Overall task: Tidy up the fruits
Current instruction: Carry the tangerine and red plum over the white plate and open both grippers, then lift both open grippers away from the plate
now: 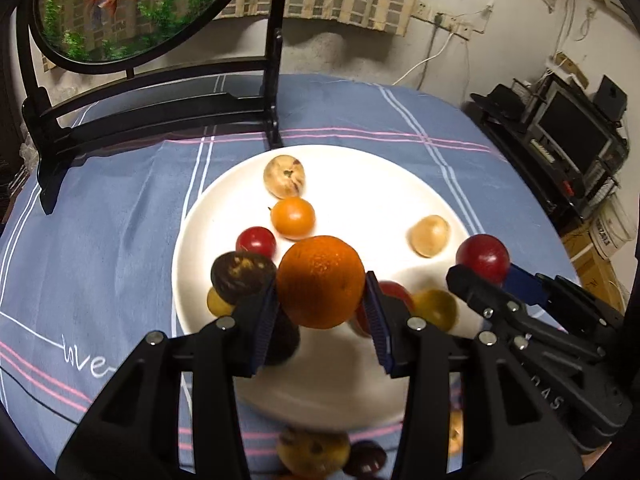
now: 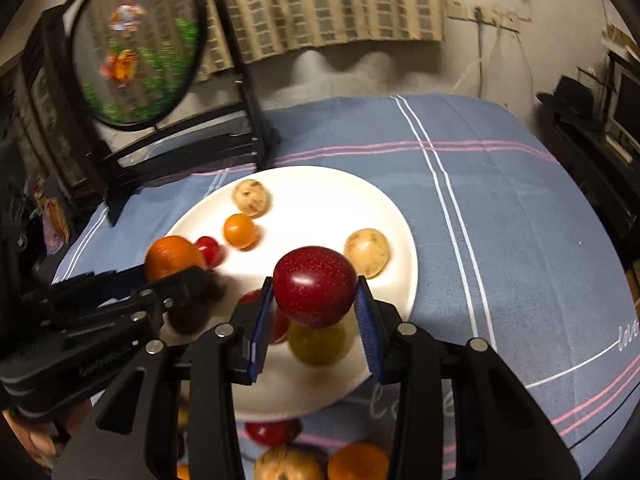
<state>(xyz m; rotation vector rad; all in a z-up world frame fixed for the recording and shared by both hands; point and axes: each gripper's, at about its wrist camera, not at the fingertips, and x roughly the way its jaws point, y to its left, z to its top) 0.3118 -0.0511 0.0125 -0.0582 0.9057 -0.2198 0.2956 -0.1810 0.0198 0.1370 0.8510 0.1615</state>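
Observation:
My left gripper (image 1: 322,292) is shut on a large orange (image 1: 320,280) and holds it above the near part of a white plate (image 1: 360,184). My right gripper (image 2: 314,300) is shut on a dark red plum (image 2: 314,282), also over the plate (image 2: 320,184). In the left wrist view the right gripper (image 1: 486,270) shows at the right with the plum (image 1: 482,256). In the right wrist view the left gripper (image 2: 172,276) shows at the left with the orange (image 2: 172,256). Several fruits lie on the plate: a small orange one (image 1: 293,217), a pale speckled one (image 1: 284,175), a tan one (image 1: 429,235).
The plate sits on a blue striped cloth (image 1: 120,200). A black stand with a round goldfish screen (image 1: 132,4) rises behind the plate at the left. More fruits (image 2: 288,462) lie on the cloth near the front edge. Dark shelves with equipment (image 1: 560,136) stand at the right.

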